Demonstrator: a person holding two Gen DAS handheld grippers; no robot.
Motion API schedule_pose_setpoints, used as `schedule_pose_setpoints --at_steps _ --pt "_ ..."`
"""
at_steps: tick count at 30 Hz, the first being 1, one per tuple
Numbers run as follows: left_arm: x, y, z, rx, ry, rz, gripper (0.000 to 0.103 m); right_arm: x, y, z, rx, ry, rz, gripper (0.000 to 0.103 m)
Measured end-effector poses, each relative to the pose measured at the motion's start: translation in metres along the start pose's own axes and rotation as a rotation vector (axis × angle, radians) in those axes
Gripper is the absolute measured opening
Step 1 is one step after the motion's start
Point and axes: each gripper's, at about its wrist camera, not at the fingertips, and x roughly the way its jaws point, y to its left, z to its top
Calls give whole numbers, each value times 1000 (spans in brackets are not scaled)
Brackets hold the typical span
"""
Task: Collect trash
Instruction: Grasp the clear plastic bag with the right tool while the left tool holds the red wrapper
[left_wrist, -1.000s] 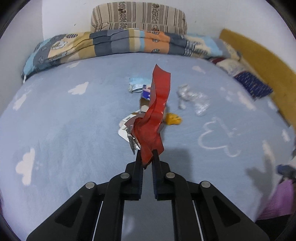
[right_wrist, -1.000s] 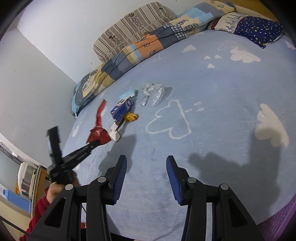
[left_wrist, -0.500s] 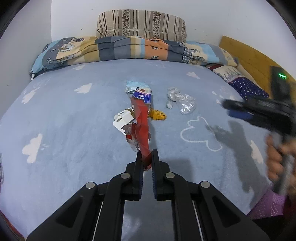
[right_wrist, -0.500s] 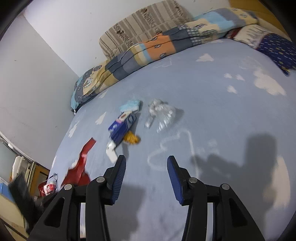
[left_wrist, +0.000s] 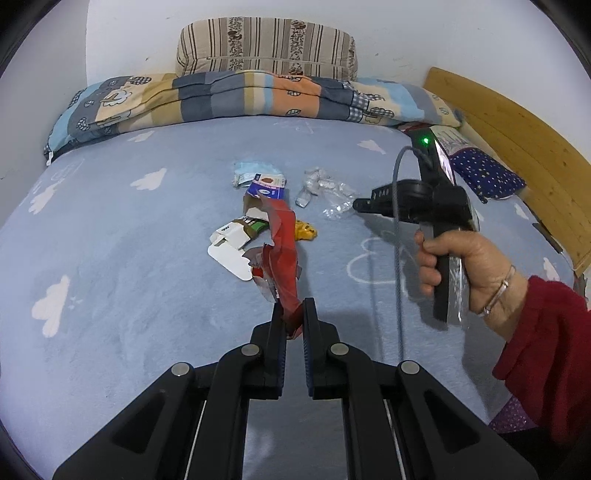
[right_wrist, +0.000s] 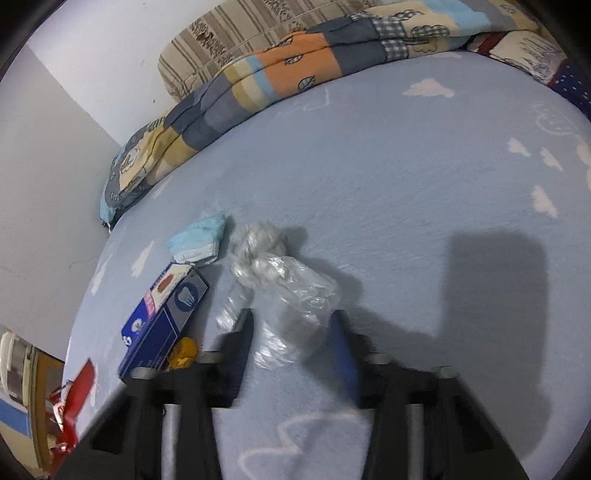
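My left gripper (left_wrist: 294, 314) is shut on a long red wrapper (left_wrist: 282, 254) and holds it up over the near part of the bed. Behind it lie a white carton (left_wrist: 236, 243), a blue box (left_wrist: 266, 186), a yellow wrapper (left_wrist: 304, 230), a light blue face mask (left_wrist: 253, 171) and crumpled clear plastic (left_wrist: 328, 192). My right gripper (right_wrist: 293, 328) is open, its fingers on either side of the clear plastic (right_wrist: 284, 295). The blue box (right_wrist: 164, 321), the mask (right_wrist: 197, 240) and the red wrapper (right_wrist: 75, 398) lie to its left.
The trash lies on a blue bed sheet with white clouds (left_wrist: 110, 266). A folded patchwork quilt (left_wrist: 240, 99) and a striped pillow (left_wrist: 266, 48) line the far edge. A wooden headboard (left_wrist: 517, 147) and a starry pillow (left_wrist: 484, 177) are at right.
My right gripper has moved forward and down across the bed until the clear plastic sits between its open fingers. My left gripper keeps hold of the red wrapper, which has drooped lower.
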Motion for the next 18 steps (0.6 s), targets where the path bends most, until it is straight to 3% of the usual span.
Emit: schedule_pose_setpoints --at_steps 2,12,18 --pt "0 2 1 -9 -4 -5 8 -3 4 -5 -15 -7 0 2" --pt "-9 10 1 -39 -27 0 8 -71 30 -48 -67 23 62 1" --pt "-14 15 0 -60 -32 -14 8 -103 43 -95 -94 166 69 2"
